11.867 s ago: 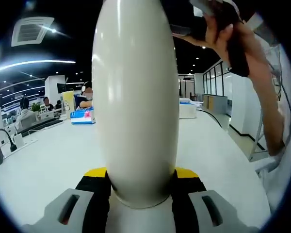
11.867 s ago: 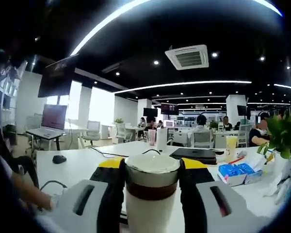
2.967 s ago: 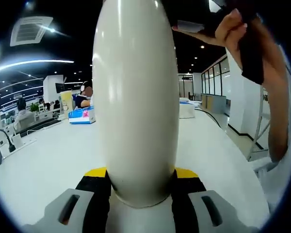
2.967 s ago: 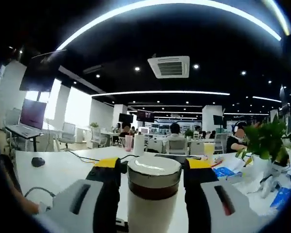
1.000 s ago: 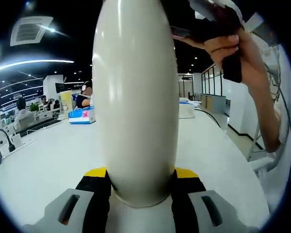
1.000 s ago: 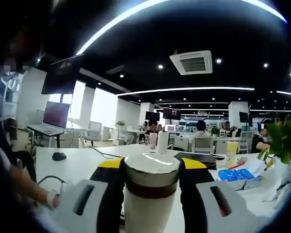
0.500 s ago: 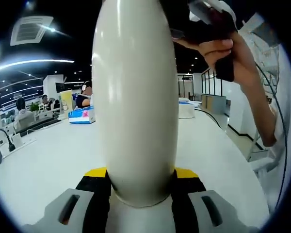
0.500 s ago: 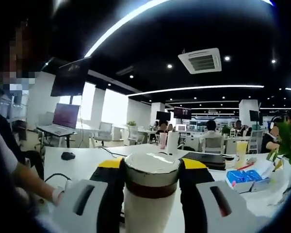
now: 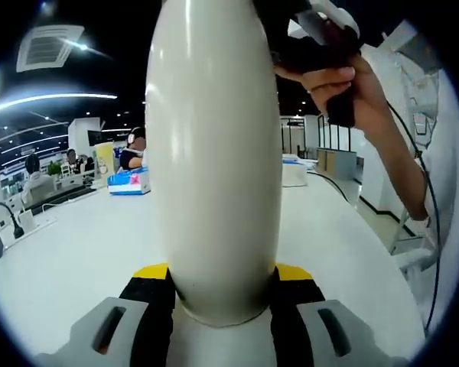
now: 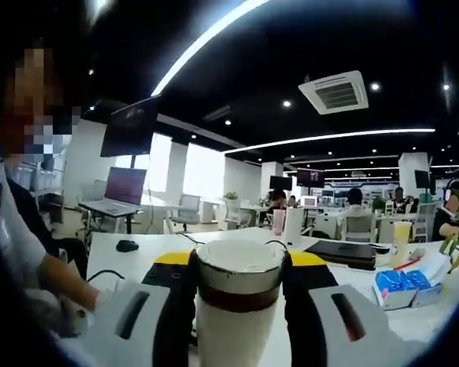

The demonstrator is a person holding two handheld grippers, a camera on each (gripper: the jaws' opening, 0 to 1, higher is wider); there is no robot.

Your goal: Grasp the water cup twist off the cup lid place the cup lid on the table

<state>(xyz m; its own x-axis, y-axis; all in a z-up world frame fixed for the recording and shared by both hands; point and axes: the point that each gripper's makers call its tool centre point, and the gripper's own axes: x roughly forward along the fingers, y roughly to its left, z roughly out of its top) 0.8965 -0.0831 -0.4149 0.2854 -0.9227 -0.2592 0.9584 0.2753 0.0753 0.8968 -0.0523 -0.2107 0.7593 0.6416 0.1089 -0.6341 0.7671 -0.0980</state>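
Observation:
A tall white water cup (image 9: 214, 153) rises between the yellow-tipped jaws of my left gripper (image 9: 222, 273), which is shut on its lower body. Its top runs out of the left gripper view. At the upper right of that view a hand (image 9: 344, 84) holds the dark right gripper (image 9: 310, 46) against the cup's top. In the right gripper view the cup lid (image 10: 239, 264), silvery on top with a brown band below, sits between the jaws of my right gripper (image 10: 239, 258), which is shut on it.
The white table (image 9: 69, 260) stretches away on both sides. Blue packets (image 9: 130, 182) and a white box (image 9: 296, 174) lie far back. In the right gripper view are a mouse (image 10: 127, 245), a black folder (image 10: 348, 254), blue packets (image 10: 402, 287) and a person's arm (image 10: 50, 294).
The right gripper view has swung round, so the room slid to the right behind the lid. In the left gripper view the hand with the right gripper has turned and shifted left. The cup stays put.

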